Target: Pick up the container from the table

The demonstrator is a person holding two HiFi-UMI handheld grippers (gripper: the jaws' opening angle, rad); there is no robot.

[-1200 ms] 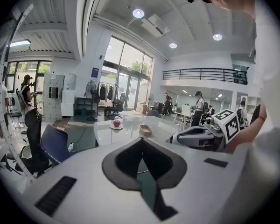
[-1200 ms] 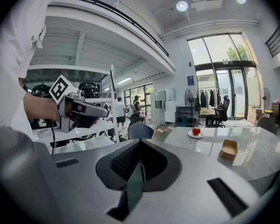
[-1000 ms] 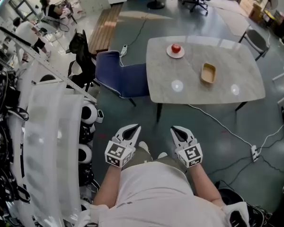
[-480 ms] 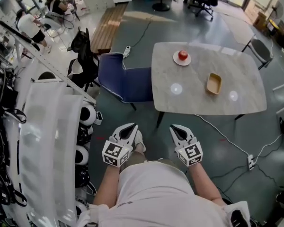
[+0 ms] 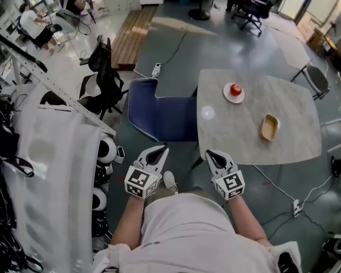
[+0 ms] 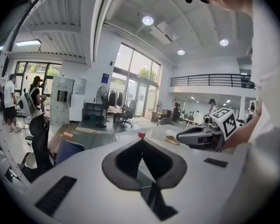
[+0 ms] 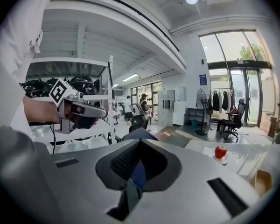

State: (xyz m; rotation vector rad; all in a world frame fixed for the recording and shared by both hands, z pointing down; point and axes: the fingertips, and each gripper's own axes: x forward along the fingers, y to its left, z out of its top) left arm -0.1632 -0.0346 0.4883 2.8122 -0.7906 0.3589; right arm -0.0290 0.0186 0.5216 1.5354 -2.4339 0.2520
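Observation:
The container [image 5: 269, 127] is a small tan tray lying on the marble table [image 5: 290, 147], near its right side. It also shows in the left gripper view as the container [image 6: 172, 139] and at the right edge of the right gripper view as the container [image 7: 262, 182]. A red apple [image 5: 235, 89] sits on a white plate further back. My left gripper [image 5: 158, 151] and right gripper [image 5: 211, 154] are held side by side in front of my body, well short of the table. Both are shut and hold nothing.
A blue chair [image 5: 159, 110] stands against the table's left edge, just ahead of the grippers. A black office chair [image 5: 105, 75] and a white rack [image 5: 57, 152] with gear fill the left. Cables and a power strip [image 5: 296, 207] lie on the floor at the right.
Both grippers have been carried forward together, and the table with the container and apple now lies nearer and further right in the head view. The jaws stayed shut.

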